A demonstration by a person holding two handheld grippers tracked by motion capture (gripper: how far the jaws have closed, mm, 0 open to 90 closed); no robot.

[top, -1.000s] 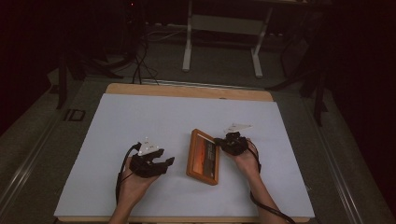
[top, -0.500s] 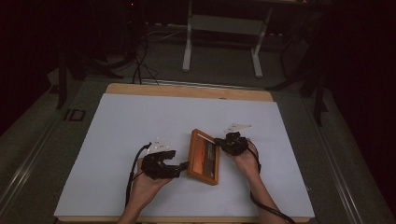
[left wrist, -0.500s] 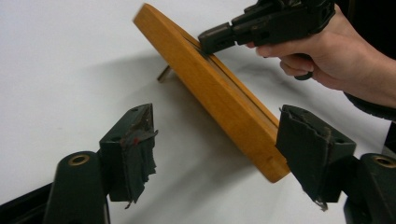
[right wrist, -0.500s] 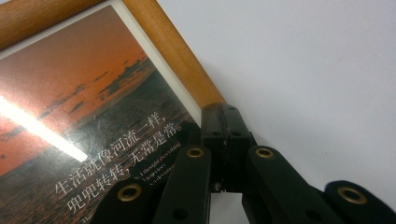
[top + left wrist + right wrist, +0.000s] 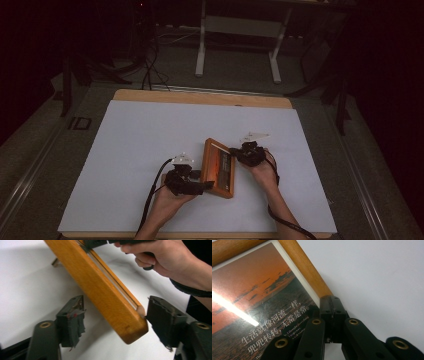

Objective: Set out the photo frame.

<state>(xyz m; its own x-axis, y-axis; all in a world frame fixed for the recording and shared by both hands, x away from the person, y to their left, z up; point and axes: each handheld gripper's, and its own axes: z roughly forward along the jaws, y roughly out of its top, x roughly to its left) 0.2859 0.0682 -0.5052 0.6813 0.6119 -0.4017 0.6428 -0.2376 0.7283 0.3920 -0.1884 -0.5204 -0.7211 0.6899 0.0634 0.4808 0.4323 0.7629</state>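
The left gripper (image 5: 112,322) has slid in, jaws just opened around the picture frame (image 5: 218,168) corner, ungripped; right gripper (image 5: 333,315) clamps its rim

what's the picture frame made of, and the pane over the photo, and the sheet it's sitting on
The picture frame looks like wood with a smooth orange-brown finish: faint grain and rounded edges show. The pane seems to be glass or clear plastic, since a bright streak of light reflects off it. The white sheet looks matte, perhaps paper or thin board; which, I cannot tell.

High view overlooks the table; both dim claw views crowd the wooden frame (image 5: 218,168).
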